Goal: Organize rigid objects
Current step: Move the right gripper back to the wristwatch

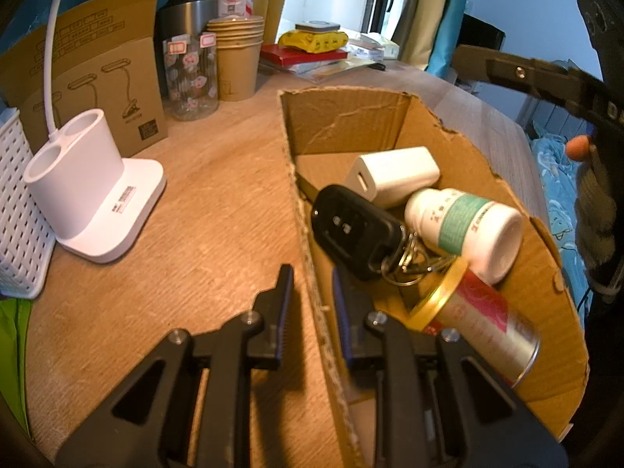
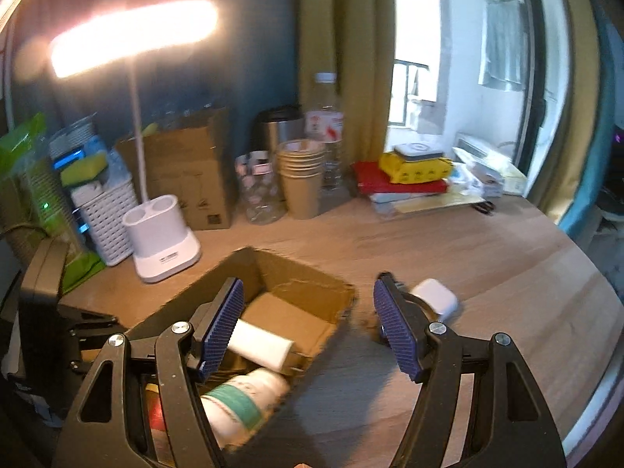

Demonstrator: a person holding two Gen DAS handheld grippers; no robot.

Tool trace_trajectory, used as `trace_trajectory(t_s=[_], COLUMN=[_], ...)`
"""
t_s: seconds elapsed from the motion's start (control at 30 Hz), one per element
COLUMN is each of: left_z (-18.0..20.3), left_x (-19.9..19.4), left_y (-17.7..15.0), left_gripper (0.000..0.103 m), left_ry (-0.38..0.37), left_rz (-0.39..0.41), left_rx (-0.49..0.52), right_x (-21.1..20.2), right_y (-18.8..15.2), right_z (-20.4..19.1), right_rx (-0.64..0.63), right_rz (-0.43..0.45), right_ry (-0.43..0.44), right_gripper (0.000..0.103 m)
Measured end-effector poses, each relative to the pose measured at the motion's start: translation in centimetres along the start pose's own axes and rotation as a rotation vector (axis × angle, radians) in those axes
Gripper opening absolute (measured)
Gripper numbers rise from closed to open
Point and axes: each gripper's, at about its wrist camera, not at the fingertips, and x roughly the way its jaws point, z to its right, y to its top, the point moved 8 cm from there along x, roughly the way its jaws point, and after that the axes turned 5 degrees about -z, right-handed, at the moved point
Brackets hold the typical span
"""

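The small white rounded plastic earbud case [image 2: 435, 295] is lying near the table's [image 2: 507, 292] right edge, looking light, stiff and slippery, best pinched across its flat sides by the wide-open empty right gripper [image 2: 308, 327], while the left gripper [image 1: 312, 312] is clamping the torn brown cardboard box's [image 1: 343, 121] wall

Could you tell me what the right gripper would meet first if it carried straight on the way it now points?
Probably bare table just past the cardboard box corner. The right gripper stands open and empty, with the box to its left and a small white case behind its right finger. Depth is uncertain.
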Motion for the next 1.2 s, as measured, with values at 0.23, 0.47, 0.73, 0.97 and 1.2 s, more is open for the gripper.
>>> trace_trajectory(t_s=[0.23, 0.47, 0.73, 0.97, 1.2], left_z=[0.0, 0.0, 0.0, 0.0, 0.0], left_x=[0.0, 0.0, 0.0, 0.0, 0.0], left_y=[0.0, 0.0, 0.0, 0.0, 0.0], left_gripper=[0.021, 0.021, 0.021, 0.021, 0.021], left_ry=[0.0, 0.0, 0.0, 0.0, 0.0], left_rz=[0.0, 0.0, 0.0, 0.0, 0.0], left_rx=[0.0, 0.0, 0.0, 0.0, 0.0], right_x=[-0.1, 0.3, 0.6, 2.1, 4.8], right_y=[-0.2, -0.9, -1.8, -2.8, -3.8], right_z=[3.1, 6.0, 9.2, 10.8, 9.5], right_rx=[0.071, 0.122, 0.178, 0.203, 0.172], right_rz=[0.011, 0.009, 0.008, -0.013, -0.076], right_ry=[-0.05, -0.107, -0.172, -0.187, -0.159], right_gripper=[0.072, 0.072, 0.072, 0.072, 0.072])
